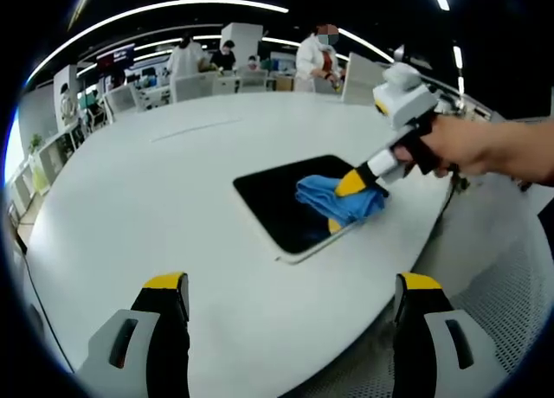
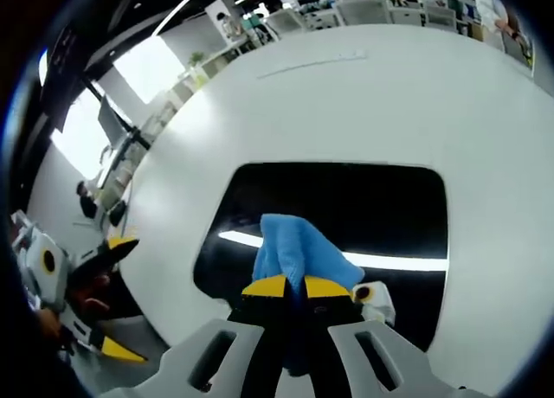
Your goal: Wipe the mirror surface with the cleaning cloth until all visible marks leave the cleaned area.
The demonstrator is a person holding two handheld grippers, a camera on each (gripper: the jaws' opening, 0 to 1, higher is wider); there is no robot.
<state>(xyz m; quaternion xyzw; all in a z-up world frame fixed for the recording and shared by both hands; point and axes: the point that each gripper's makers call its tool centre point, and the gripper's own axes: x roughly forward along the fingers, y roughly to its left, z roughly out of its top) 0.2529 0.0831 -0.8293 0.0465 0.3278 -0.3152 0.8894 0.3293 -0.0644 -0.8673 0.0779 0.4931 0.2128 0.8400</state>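
Right tongs (image 2: 294,287) clamped on blue cloth (image 2: 294,249), cloth on dark mirror (image 2: 363,212), white table (image 2: 363,104)

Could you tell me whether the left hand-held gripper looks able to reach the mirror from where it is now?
Probably yes. The left hand-held gripper is open above bare table, nothing between it and the mirror. The right hand-held gripper presses the blue cloth there, so the far part is taken.
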